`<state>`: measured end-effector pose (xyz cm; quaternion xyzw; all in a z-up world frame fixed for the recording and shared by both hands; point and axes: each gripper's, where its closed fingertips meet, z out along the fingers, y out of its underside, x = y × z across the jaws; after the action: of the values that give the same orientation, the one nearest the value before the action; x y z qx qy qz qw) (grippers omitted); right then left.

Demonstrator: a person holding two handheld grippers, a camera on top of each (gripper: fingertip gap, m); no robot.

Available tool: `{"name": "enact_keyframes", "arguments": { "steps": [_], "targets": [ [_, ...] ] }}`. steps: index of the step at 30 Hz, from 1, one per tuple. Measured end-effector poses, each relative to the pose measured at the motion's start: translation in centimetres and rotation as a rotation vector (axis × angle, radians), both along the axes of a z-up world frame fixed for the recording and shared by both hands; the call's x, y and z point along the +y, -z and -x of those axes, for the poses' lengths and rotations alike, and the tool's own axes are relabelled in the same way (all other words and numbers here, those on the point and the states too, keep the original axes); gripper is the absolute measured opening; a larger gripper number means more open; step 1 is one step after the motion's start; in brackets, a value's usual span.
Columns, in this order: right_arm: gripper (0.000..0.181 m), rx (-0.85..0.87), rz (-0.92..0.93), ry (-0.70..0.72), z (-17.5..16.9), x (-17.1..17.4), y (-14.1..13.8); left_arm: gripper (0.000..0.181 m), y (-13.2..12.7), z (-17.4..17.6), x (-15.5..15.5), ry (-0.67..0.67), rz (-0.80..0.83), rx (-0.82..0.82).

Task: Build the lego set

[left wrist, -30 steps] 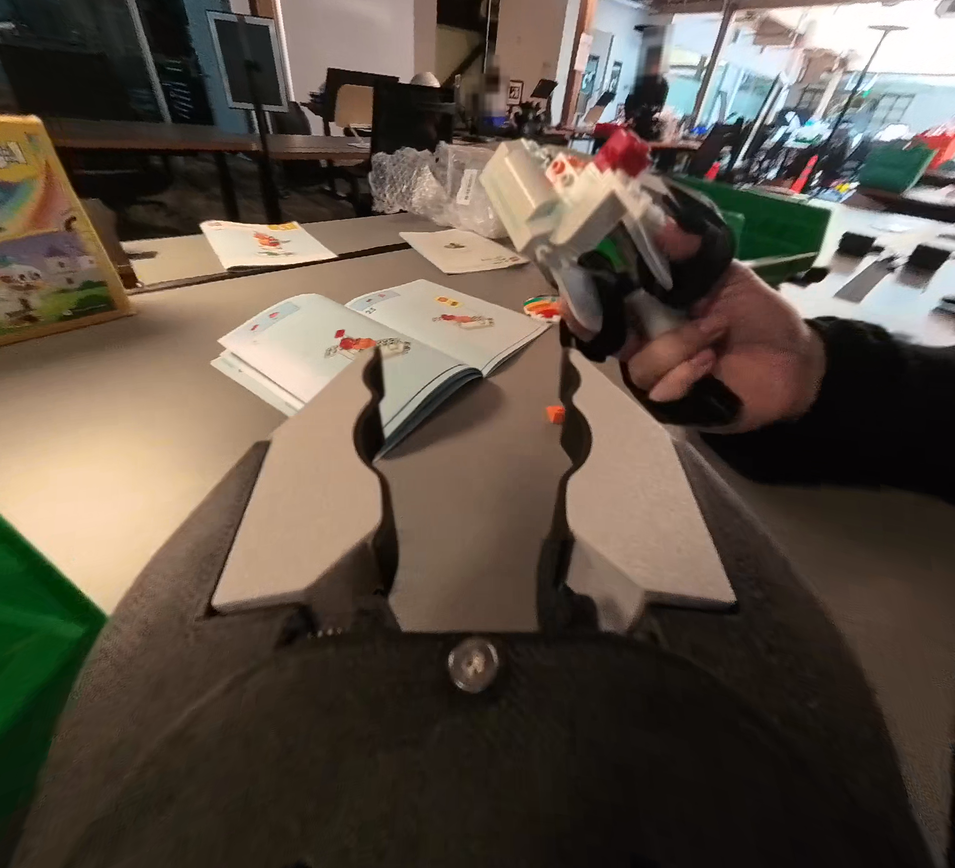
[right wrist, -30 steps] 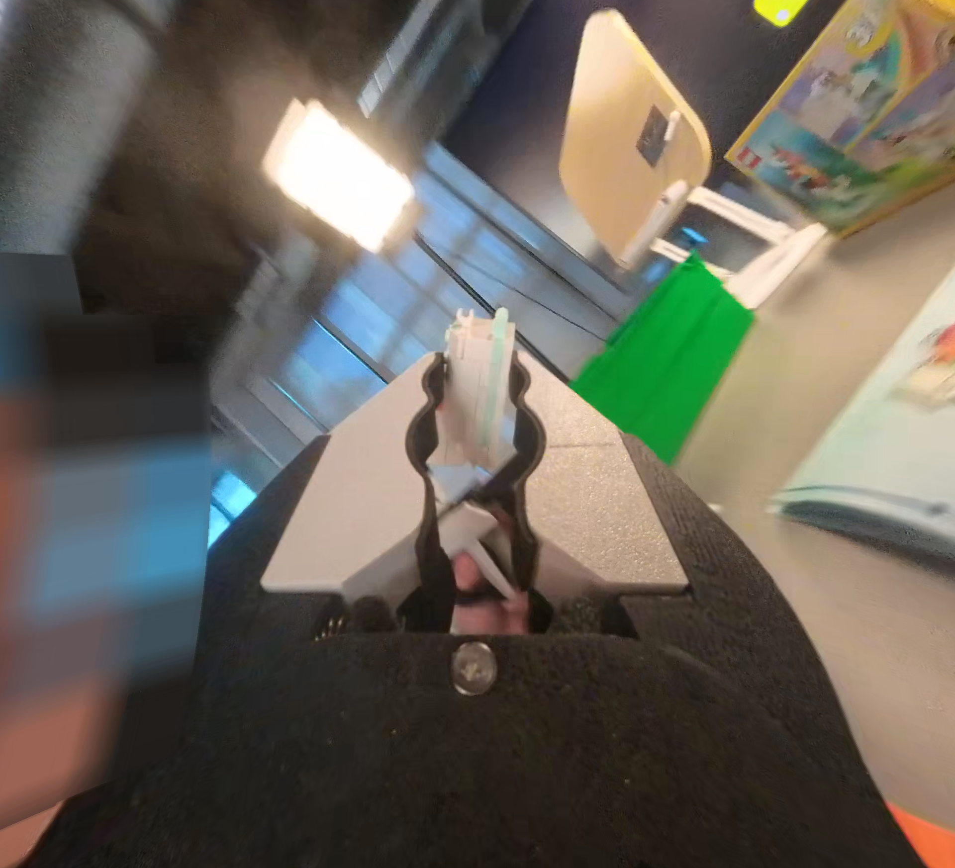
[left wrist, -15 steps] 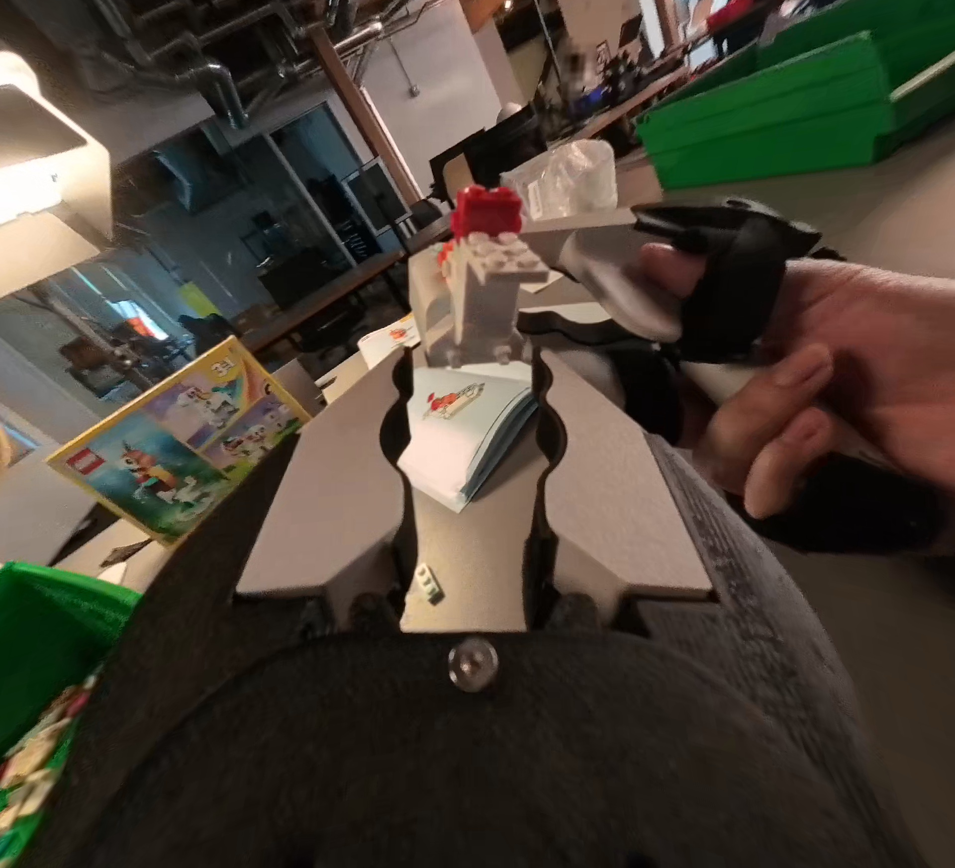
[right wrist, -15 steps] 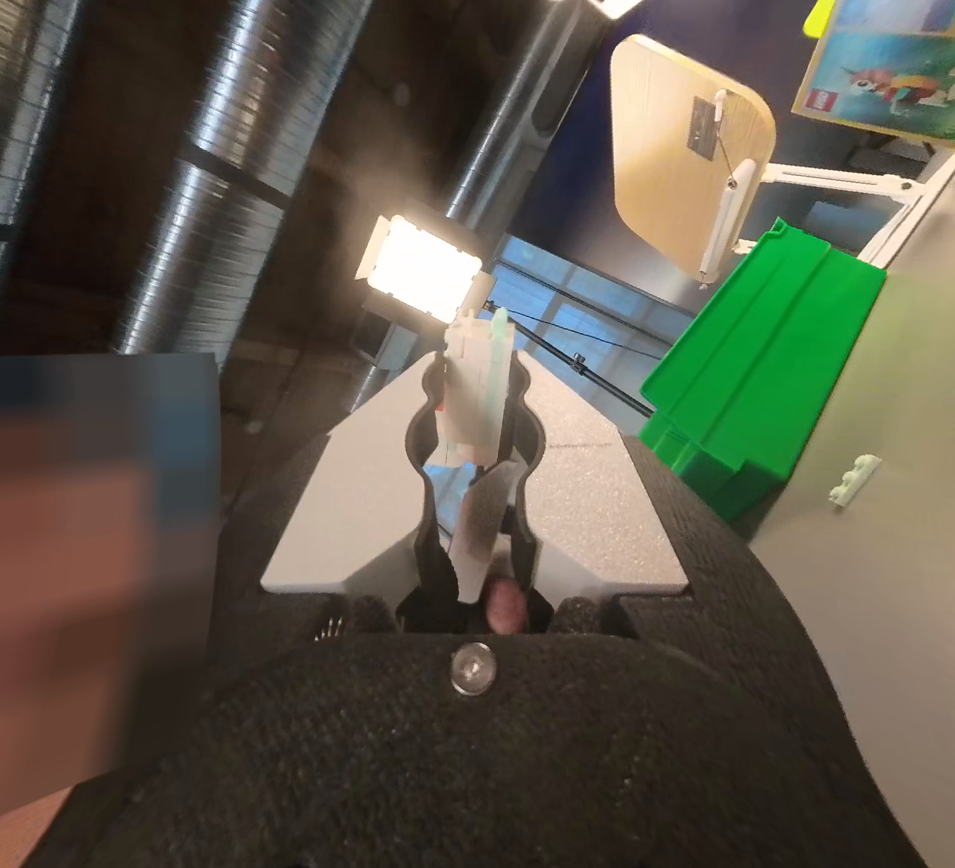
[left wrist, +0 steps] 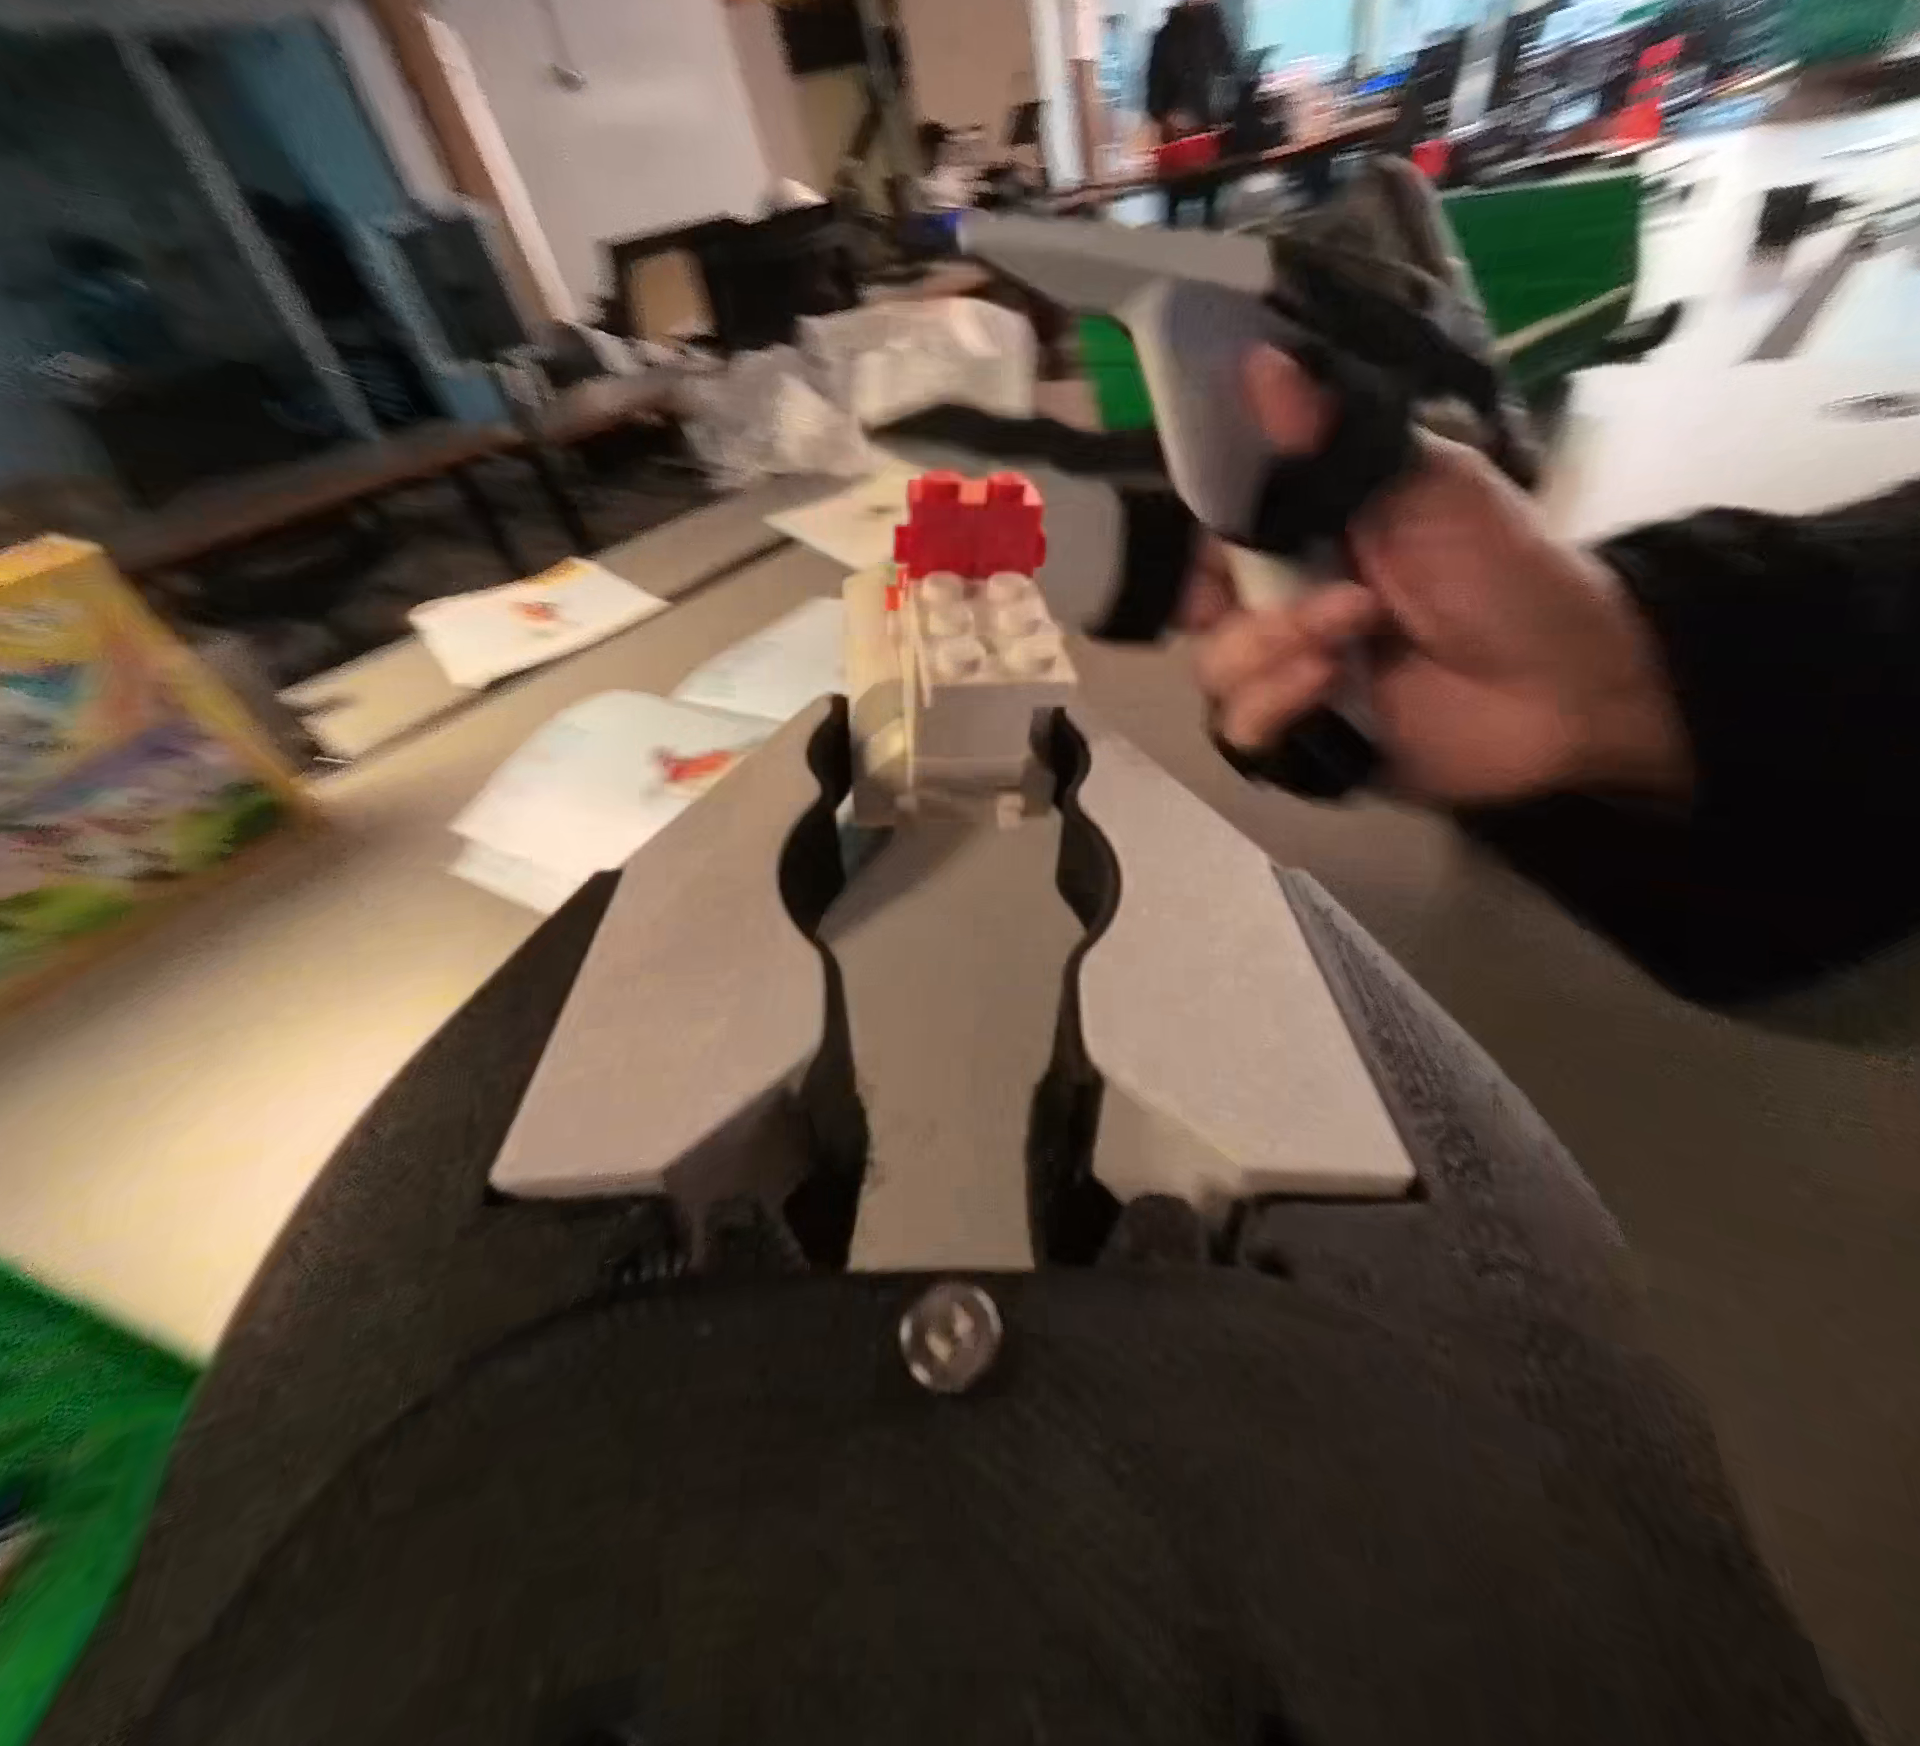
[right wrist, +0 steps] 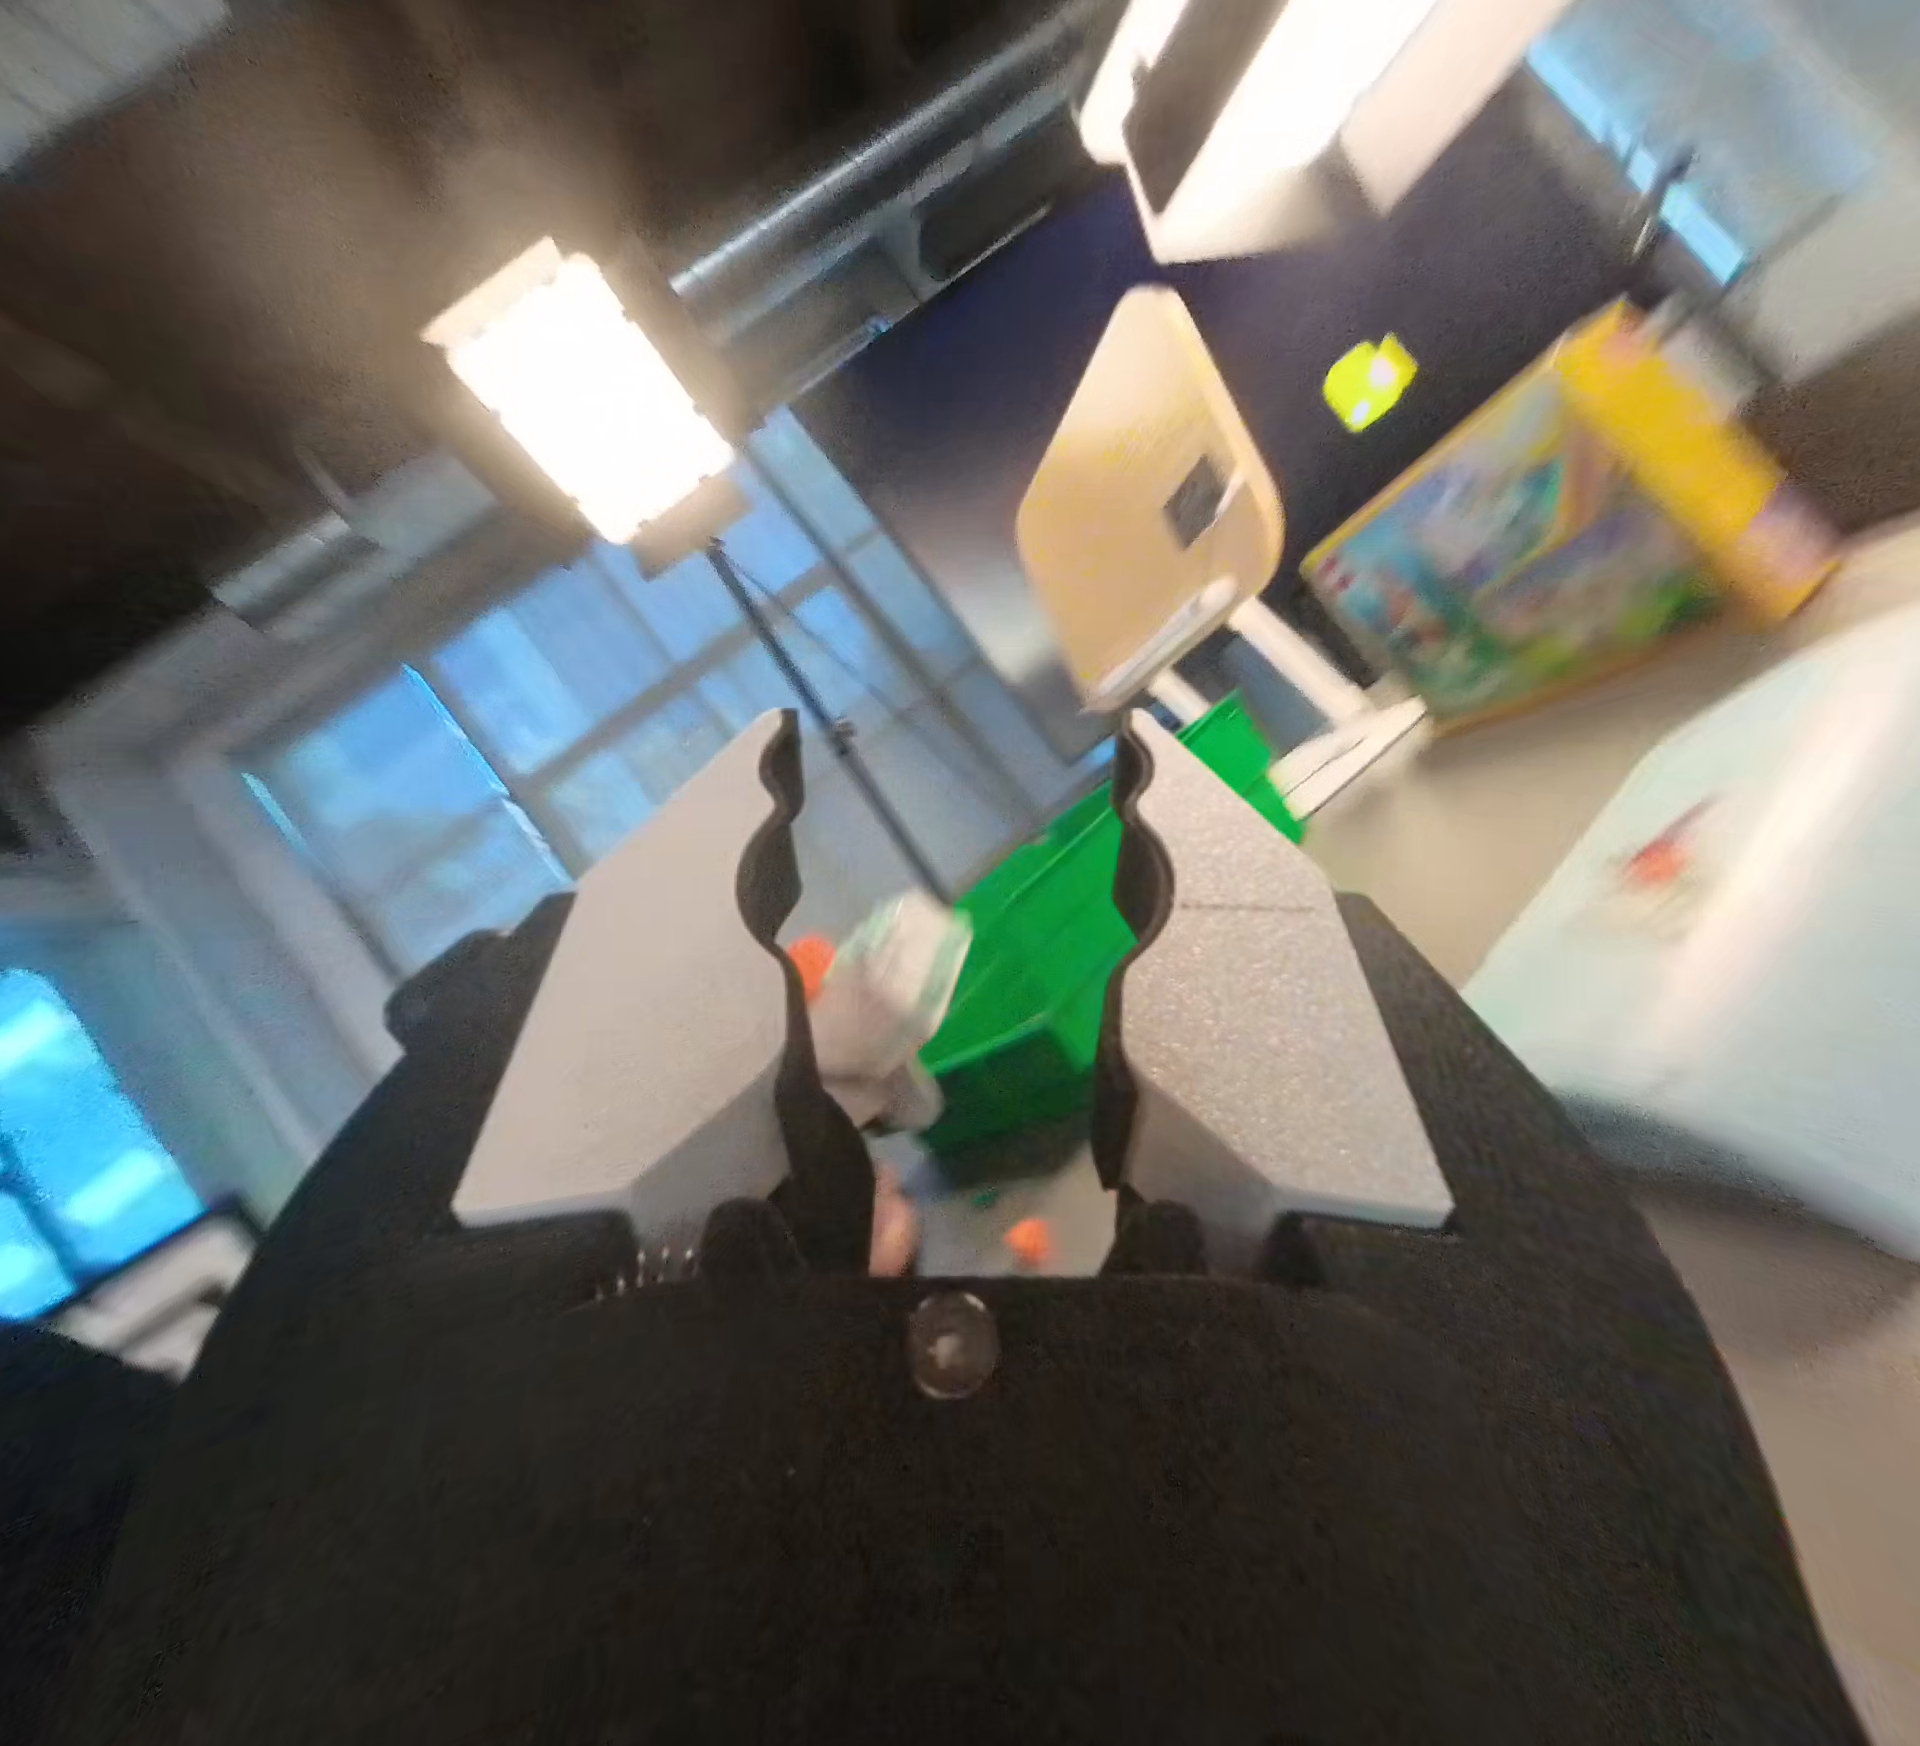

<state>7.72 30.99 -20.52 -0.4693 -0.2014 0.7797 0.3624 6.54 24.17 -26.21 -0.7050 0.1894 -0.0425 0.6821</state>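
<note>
Room: open workshop with exposed ducts, glass walls and bright panel lights; both views are blurred by motion.
Desk: grey desk [left wrist: 260, 1000] carrying paper, boxes and bins.
Left tool: left tool [left wrist: 943, 766] has its jaws narrowed onto the lego model [left wrist: 961, 688], pinching its lower part between the tips.
Lego model: white and grey block build with bare studs on top and a red brick [left wrist: 971, 524] at its far upper end; it stands upright in the tips, raised above the desk.
Right tool: right tool [right wrist: 956, 746] has its jaws spread wide with nothing between them; in the left wrist view it shows far right, above and beyond the model, gripped by a hand [left wrist: 1455, 647] in a black sleeve.
Model from the right: the same white build appears blurred through the gap of the right tool, lower down and apart from both fingers.
Instruction booklet: open instruction booklet [left wrist: 613, 787] lies flat on the desk left of the model; more leaflets lie farther back.
Lego box: yellow-edged lego box [left wrist: 114, 761] stands at the left edge of the desk.
Green bin: green bin [right wrist: 1039, 969] sits on the desk, seen beyond the right tool.
Loose parts: small orange pieces [right wrist: 1027, 1236] lie on the desk near the green bin.
</note>
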Motion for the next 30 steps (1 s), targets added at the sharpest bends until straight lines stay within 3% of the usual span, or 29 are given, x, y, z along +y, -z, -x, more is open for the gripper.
{"name": "enact_keyframes", "arguments": {
  "steps": [2,4,8,11,14,18,23,27,30],
  "targets": [
    [0.059,-0.070,-0.189,0.065,-1.3,2.2,-0.4,0.036,0.9,-1.1,-0.1,0.134,0.091,-0.082],
    [0.058,-0.218,-0.388,0.067,-1.8,3.7,1.2,0.036,2.1,-2.0,0.2,0.224,0.192,-0.083],
    [0.050,-0.656,-0.646,-0.135,-3.5,4.4,8.3,0.037,4.9,-3.6,0.4,0.424,0.391,-0.042],
    [0.040,-0.823,-0.799,-0.237,-5.3,3.1,11.0,0.037,5.8,-4.3,-0.3,0.576,0.455,0.006],
    [0.028,-0.887,-0.948,-0.333,-5.4,1.0,12.4,0.037,6.3,-4.2,-0.7,0.668,0.493,0.055],
    [0.030,-0.946,-1.083,-0.475,-4.7,-0.4,14.1,0.037,6.3,-3.5,-1.0,0.732,0.508,0.043],
    [0.035,-0.936,-1.107,-0.637,-3.9,-0.3,14.9,0.037,5.7,-2.4,-1.9,0.768,0.500,-0.006],
    [0.015,-0.883,-1.092,-0.716,-3.2,-0.5,14.7,0.036,5.0,-1.9,-2.3,0.789,0.478,-0.051],
    [0.014,-0.905,-1.125,-0.717,-3.4,-0.2,15.5,0.036,4.9,-1.9,-2.3,0.801,0.484,-0.070]
  ]
}}
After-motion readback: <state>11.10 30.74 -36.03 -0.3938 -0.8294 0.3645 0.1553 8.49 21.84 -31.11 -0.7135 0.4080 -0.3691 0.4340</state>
